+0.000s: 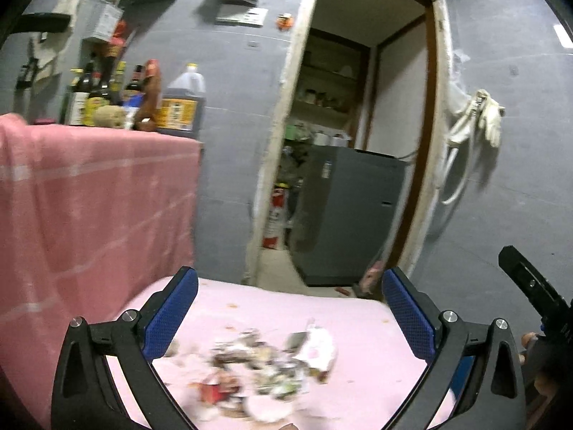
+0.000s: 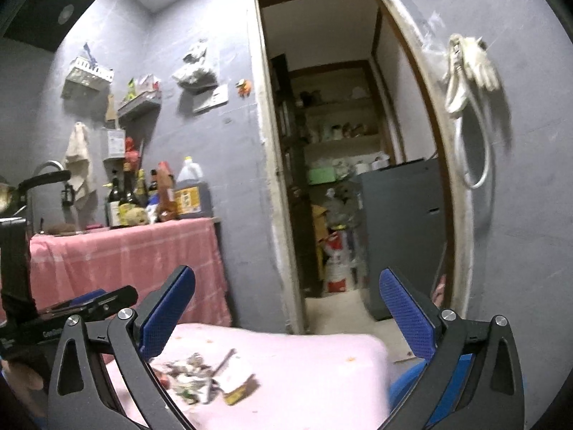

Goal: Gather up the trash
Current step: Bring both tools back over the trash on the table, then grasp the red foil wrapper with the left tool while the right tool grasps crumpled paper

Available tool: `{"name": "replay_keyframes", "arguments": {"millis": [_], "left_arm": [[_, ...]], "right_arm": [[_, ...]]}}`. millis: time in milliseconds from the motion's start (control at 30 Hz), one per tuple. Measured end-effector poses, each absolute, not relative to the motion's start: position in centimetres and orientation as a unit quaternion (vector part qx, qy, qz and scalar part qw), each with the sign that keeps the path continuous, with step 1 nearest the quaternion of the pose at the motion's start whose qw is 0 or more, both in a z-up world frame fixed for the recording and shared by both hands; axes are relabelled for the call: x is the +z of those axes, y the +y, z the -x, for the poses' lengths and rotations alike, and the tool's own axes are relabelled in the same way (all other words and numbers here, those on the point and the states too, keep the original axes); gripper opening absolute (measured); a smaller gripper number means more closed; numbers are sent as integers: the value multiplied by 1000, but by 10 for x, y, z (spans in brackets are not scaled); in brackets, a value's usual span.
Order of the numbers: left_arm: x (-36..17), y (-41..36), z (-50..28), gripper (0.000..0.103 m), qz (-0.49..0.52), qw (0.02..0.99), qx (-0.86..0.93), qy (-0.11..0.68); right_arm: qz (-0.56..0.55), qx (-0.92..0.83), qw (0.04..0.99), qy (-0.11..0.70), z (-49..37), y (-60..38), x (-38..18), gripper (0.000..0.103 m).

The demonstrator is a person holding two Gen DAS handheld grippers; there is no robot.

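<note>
At the far left of the left wrist view, a pink checked cloth [image 1: 93, 193] is draping over a higher bench, with dark glass sauce bottles [image 1: 100, 89] and a big brown plastic jug [image 1: 184, 102] crowding its top. Moving toward the lower middle, the left tongs [image 1: 290, 308] are hovering spread wide and holding nothing, right above the blurry heap of mixed scraps and crumpled wrappers [image 1: 265, 369] sitting on the pale pink cloth-covered bench [image 1: 358, 319]. The heap is lying just ahead of and below these tongs, centred between the blue fingers [image 1: 172, 315], its long axis running left to right across the frame.

In the right wrist view, the right tongs [image 2: 286, 308] are spread too, empty, and the heap [image 2: 193, 376] is sitting lower left of them, with a small torn cardboard box [image 2: 238, 380] at its right end, tilting up to the right. I'm judging the left tongs nearer and better lined up.
</note>
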State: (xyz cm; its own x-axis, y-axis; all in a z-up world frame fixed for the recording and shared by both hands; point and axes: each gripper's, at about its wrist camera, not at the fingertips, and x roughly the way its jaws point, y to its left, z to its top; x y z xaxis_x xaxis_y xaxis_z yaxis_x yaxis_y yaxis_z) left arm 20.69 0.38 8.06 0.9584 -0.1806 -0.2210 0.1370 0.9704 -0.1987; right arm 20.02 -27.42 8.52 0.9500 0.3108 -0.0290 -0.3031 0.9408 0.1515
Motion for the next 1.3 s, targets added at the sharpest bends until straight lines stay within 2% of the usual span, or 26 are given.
{"name": "replay_keyframes", "arguments": {"millis": [300,700,767,933,967,1033,1067,1133,1200,1300], "left_arm": [[51,50,-203,101,76,988,-31,133],[-13,67,-218,101,72,966,-38,244],[-17,66,-220,100,70,962,-45,260],[-23,64,-225,98,67,954,-78,283],[-25,63,-225,93,67,951,-88,289],[-27,62,-230,82,66,946,-103,300],[-29,61,-233,74,66,942,-113,307],[-32,60,-237,66,70,937,-131,315],[-30,58,-240,54,72,933,-143,322],[-30,56,-241,47,72,927,-161,331]], "right_arm": [[-54,190,977,76,-218,-234,56,103],[-31,242,949,201,-249,-203,8,103],[-21,249,943,219,-252,-197,1,100],[12,270,929,255,-256,-181,-14,85],[17,275,926,259,-256,-179,-15,84],[24,286,921,263,-256,-176,-17,71],[27,291,919,266,-256,-174,-18,67],[35,302,913,271,-257,-170,-20,56],[41,312,909,274,-256,-167,-22,51],[51,325,904,274,-256,-161,-22,45]]}}
